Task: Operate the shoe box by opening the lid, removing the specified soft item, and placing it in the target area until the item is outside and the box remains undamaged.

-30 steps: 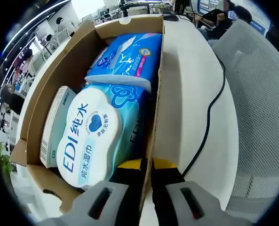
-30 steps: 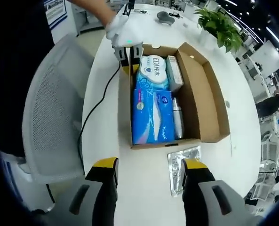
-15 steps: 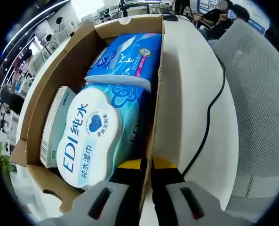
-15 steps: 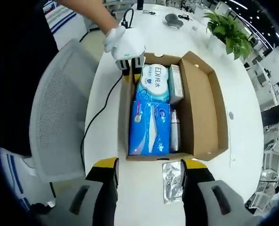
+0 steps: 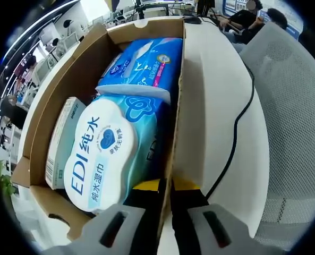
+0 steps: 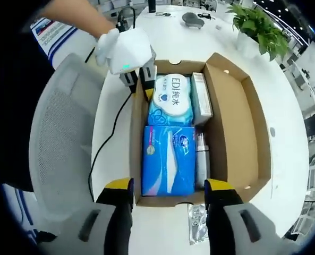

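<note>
The brown cardboard shoe box (image 6: 137, 154) stands open on a white table, its lid (image 6: 237, 133) folded back on the far side. Inside lie a white-and-teal EDI wet-wipes pack (image 5: 107, 154) (image 6: 170, 98), a blue soft pack (image 5: 141, 66) (image 6: 168, 159), a small white carton (image 5: 61, 141) (image 6: 201, 98) and a metal bottle (image 6: 201, 159). My left gripper (image 5: 166, 185) is shut on the box's side wall (image 5: 178, 95) at the corner beside the wipes; a gloved hand holds the left gripper (image 6: 138, 77). My right gripper (image 6: 169, 191) stands open just short of the box's opposite end, touching nothing.
A grey mesh chair (image 6: 61, 138) (image 5: 295, 106) stands beside the table. A black cable (image 5: 237, 133) (image 6: 107, 146) runs across the table next to the box. A silver foil packet (image 6: 197, 220) lies by my right gripper. A potted plant (image 6: 258, 24) stands at the far edge.
The right gripper view has moved closer over the box, so the box looks larger and nearer the jaws. The left gripper stays clamped on the wall.
</note>
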`<state>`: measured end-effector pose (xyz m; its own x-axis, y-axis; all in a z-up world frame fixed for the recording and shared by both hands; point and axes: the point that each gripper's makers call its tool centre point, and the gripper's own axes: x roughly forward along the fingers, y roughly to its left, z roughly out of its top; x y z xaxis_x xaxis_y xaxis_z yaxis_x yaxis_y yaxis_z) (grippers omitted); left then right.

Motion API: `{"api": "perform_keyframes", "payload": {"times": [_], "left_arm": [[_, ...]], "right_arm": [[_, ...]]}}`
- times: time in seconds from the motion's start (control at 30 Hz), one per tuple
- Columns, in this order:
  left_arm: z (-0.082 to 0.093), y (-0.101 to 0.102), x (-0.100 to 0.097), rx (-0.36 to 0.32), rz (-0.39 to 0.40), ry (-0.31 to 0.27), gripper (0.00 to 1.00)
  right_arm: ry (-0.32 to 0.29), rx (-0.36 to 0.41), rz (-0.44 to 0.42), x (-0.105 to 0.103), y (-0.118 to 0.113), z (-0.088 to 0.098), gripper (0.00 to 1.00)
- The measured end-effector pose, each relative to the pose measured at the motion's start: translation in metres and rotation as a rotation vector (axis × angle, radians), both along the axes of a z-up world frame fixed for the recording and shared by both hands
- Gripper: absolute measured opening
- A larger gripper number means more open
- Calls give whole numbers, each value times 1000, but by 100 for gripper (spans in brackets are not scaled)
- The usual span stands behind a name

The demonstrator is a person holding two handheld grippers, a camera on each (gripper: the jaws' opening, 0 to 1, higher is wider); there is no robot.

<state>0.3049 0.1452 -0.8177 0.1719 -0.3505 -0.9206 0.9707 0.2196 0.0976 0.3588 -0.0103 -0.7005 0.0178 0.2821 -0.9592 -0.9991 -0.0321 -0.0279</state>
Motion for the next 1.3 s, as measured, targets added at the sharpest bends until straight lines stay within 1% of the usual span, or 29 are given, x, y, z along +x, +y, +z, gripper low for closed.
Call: {"api": "perform_keyframes", "payload": {"times": [0.07, 0.17, 0.3, 0.33, 0.47, 0.53, 0.57, 0.6, 0.7, 0.8, 0.9, 0.93, 1.0, 1.1, 1.2, 1.3], "left_arm": [[0, 0, -1, 0, -1, -1, 4], [0, 0, -1, 0, -1, -1, 4], [1, 0, -1, 0, -1, -2, 4], [1, 0, -1, 0, -1, -2, 4], [1, 0, -1, 0, -1, -3, 4], [1, 0, -1, 0, 0, -3, 4], [2, 0, -1, 0, -1, -3, 4], [2, 0, 0, 0, -1, -3, 4], [1, 0, 0, -1, -1, -3, 4], [1, 0, 0, -1, -1, -3, 4], [2, -1, 0, -1, -2, -3, 4], [1, -1, 1, -1, -2, -3, 4], [2, -1, 1, -1, 3, -2, 4], [2, -1, 1, -1, 3, -1, 4], [2, -1, 1, -1, 2, -2, 4], [2, -1, 1, 0, 2, -2, 4]], "right_arm": [[5, -1, -4, 2, 3, -4, 57], [31, 0, -20, 4, 6, -12, 61], [53, 1, -40, 8, 10, -25, 72], [70, -4, -50, 7, 11, -29, 72], [94, -9, -69, 6, 14, -41, 73], [118, -16, -105, 5, 14, -46, 73], [128, -18, -137, 7, 14, -49, 74], [126, -25, -153, 9, 13, -50, 74], [121, -23, -159, 11, 14, -54, 74], [150, -38, -154, 6, 14, -62, 74], [189, -90, -166, 2, 9, -79, 69], [211, -104, -166, 0, 8, -81, 67], [230, -115, -195, 0, 11, -86, 65], [229, -118, -217, 1, 15, -91, 66], [209, -123, -235, 0, 17, -100, 66], [198, -117, -234, 0, 17, -103, 67]]}}
